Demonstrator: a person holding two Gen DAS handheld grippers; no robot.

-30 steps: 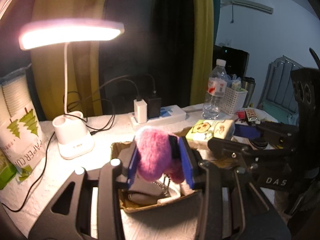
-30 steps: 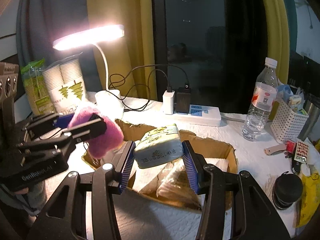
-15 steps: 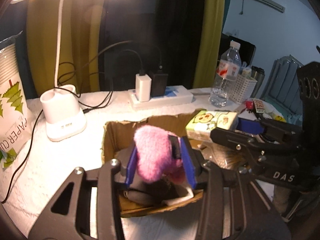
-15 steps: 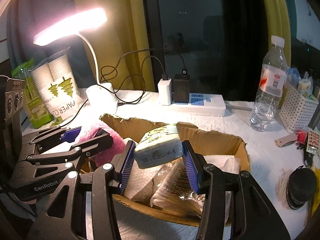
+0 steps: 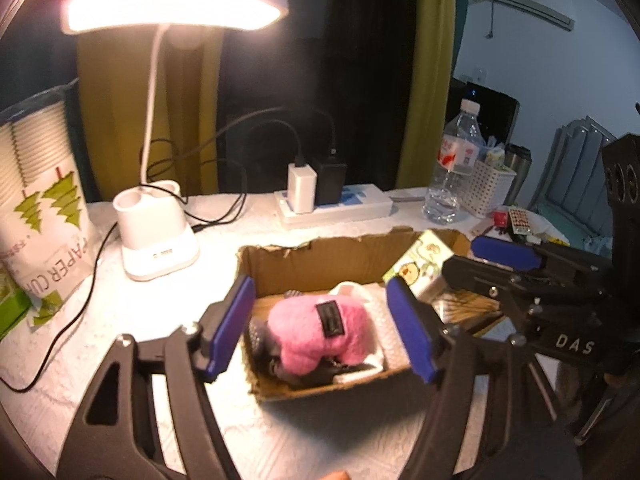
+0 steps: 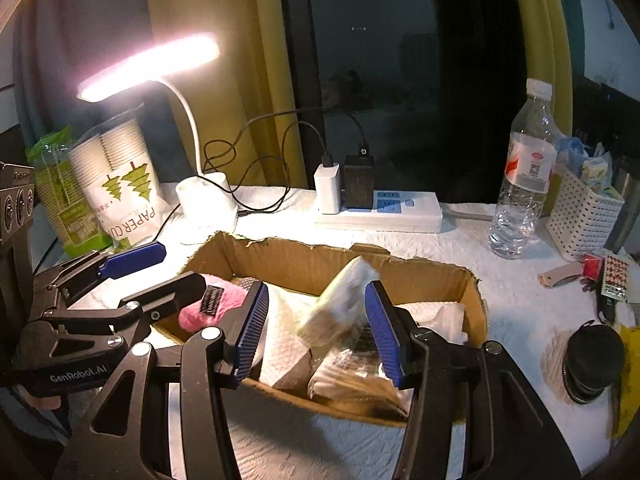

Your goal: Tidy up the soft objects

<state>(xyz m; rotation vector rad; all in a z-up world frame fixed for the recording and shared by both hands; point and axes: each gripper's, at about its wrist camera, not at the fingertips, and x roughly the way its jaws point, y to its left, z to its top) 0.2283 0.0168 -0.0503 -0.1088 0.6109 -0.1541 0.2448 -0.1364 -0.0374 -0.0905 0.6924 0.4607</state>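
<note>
A pink plush toy point(image 5: 320, 330) with a black label lies in the left end of the open cardboard box point(image 5: 312, 258); it also shows in the right wrist view point(image 6: 208, 306). My left gripper point(image 5: 322, 326) is open above it, not touching. My right gripper point(image 6: 316, 322) is open over the box point(image 6: 304, 260). A green-and-white tissue pack point(image 6: 340, 300) is blurred and tilted between its pads, apart from them, over plastic-wrapped packs in the box. The pack also shows in the left wrist view point(image 5: 420, 270).
A lit desk lamp point(image 5: 156, 236), a paper-cup sleeve point(image 5: 40, 208), a power strip point(image 5: 332, 204) with chargers and cables, a water bottle point(image 6: 524, 184) and a white basket point(image 6: 580, 220) stand behind the box. A black round object point(image 6: 592, 360) and small items lie right.
Both grippers opened. The pink plush dropped from my left gripper into the box. The tissue pack left my right gripper's pads and tips down toward the box.
</note>
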